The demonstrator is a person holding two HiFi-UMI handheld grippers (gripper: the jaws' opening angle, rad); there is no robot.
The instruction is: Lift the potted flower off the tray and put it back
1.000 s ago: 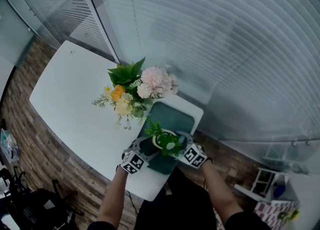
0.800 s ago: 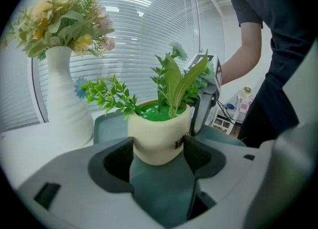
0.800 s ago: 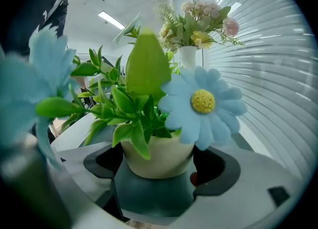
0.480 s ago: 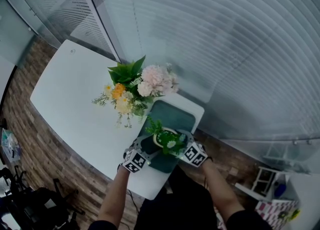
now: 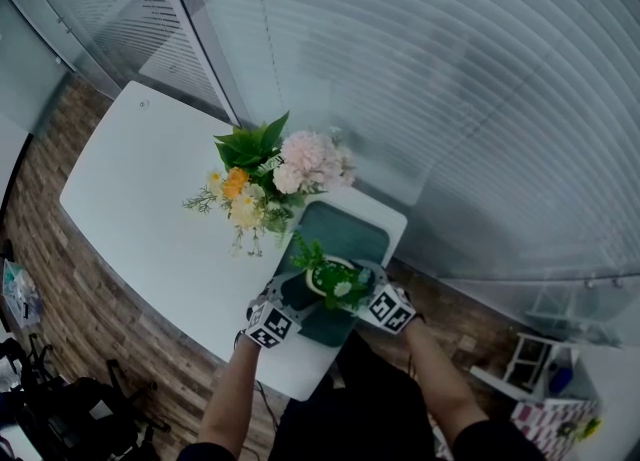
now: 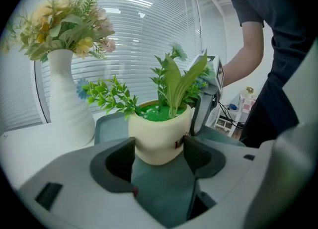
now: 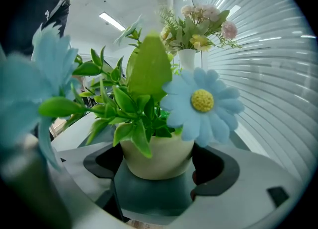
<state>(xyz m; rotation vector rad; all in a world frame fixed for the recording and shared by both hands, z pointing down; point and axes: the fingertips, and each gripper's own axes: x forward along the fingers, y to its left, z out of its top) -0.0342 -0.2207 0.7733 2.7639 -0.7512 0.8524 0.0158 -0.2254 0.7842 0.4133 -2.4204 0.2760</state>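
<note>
I held the left gripper (image 6: 159, 154) and right gripper (image 7: 158, 162) clamped on the potted flower (image 6: 160, 132) from opposite sides, keeping it level over the tray (image 5: 346, 230).

This looked like an office meeting room: tall glass partitions (image 5: 420, 99) lined with horizontal blinds closed it in, and strip lights (image 7: 112, 22) ran along a white ceiling. A rounded white table (image 5: 140, 199) stood on wood-patterned flooring (image 5: 70, 309), dressed with a white vase of flowers (image 6: 67, 99)
</note>
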